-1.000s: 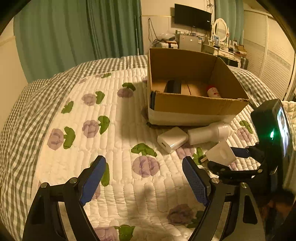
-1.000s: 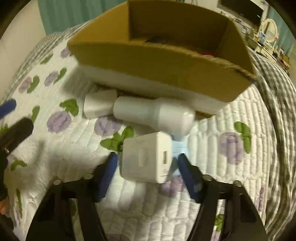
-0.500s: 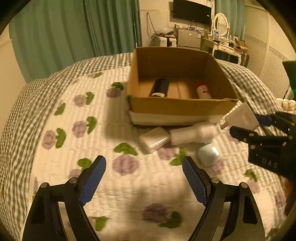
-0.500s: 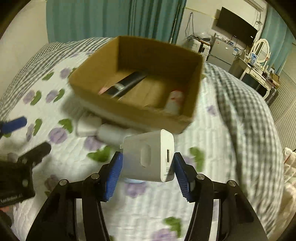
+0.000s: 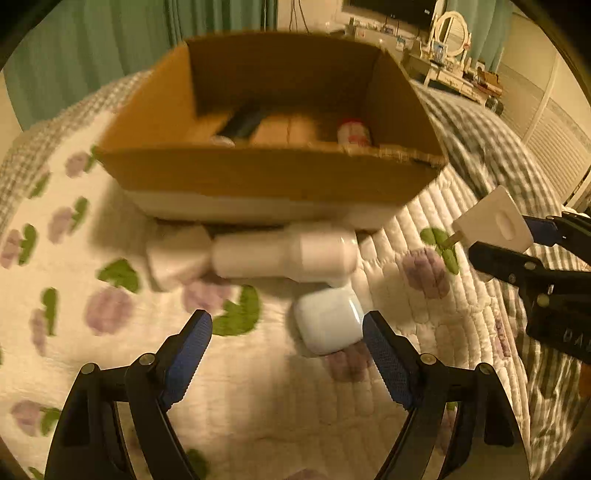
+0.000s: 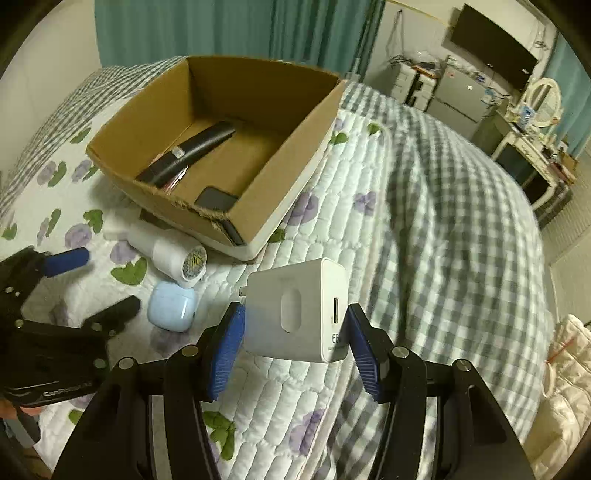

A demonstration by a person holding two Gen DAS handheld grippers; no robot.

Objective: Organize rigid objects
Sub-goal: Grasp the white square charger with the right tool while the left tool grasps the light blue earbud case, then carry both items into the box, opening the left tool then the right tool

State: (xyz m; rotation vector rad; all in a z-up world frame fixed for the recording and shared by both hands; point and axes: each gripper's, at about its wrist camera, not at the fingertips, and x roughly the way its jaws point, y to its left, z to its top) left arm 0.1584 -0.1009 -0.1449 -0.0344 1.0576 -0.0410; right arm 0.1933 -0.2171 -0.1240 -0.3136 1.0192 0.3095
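My right gripper [image 6: 295, 343] is shut on a white charger block [image 6: 299, 314] and holds it above the quilt, right of the cardboard box [image 6: 288, 147]. It also shows in the left wrist view [image 5: 496, 223]. My left gripper [image 5: 286, 354] is open and empty, low over the bed, with a white earbud case [image 5: 327, 319] just inside its right finger. A white bottle [image 5: 284, 253] and a white adapter [image 5: 177, 256] lie against the box front [image 5: 258, 177]. The box holds a black remote [image 6: 188, 151], a dark phone [image 6: 216, 199] and a small red-capped bottle [image 5: 352, 134].
The bed has a flowered quilt [image 6: 332, 229] with a grey checked border [image 6: 461, 221]. Green curtains [image 6: 221, 29] hang behind. A dresser with a mirror [image 6: 541, 99] and a TV [image 6: 491, 48] stand at the far right.
My left gripper has moved forward and down toward the earbud case and the box. My right gripper has carried the charger block to the right, clear of the box.
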